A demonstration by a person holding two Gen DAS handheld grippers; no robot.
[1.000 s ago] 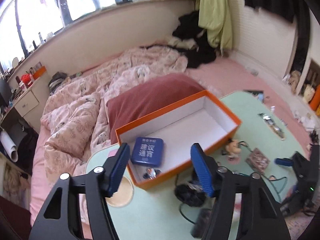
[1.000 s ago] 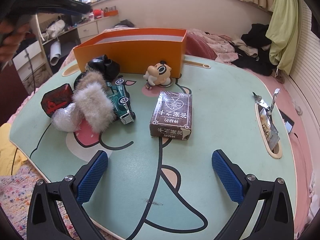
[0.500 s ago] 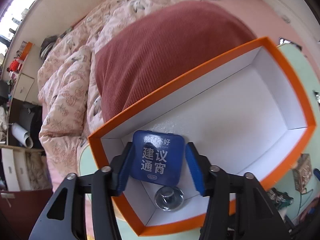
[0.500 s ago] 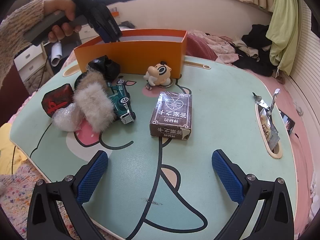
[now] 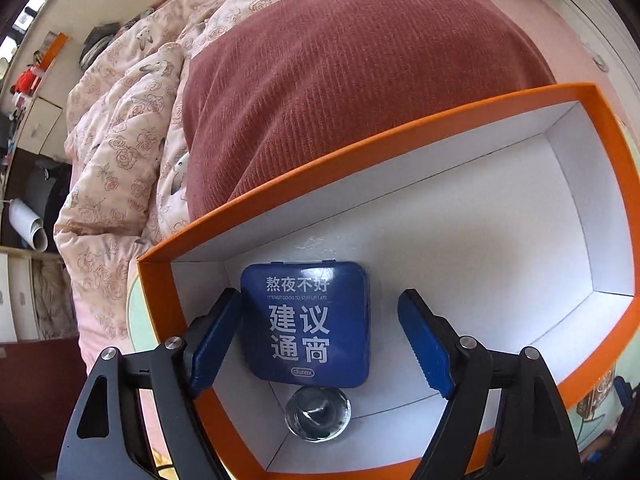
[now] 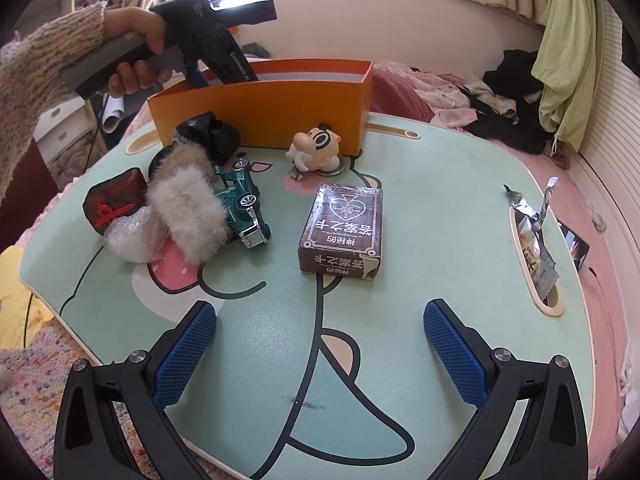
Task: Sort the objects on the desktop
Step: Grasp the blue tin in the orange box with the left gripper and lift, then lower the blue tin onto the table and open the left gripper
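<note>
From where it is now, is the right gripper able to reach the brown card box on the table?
Probably yes. The right gripper is open and faces the brown card box, and only bare table lies between them. The green toy car stands off to one side.

The left tool (image 5: 320, 344) has spread open around the blue tin (image 5: 306, 326).

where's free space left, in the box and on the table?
Orange box: bare white floor from the blue tin to the far right wall; the near corner is crowded by the tin and a glass ball. Table: bare between the card box and the snack-packet slot, and in front of the right gripper. Crowded around the fur piece, toy car and figurine.
</note>
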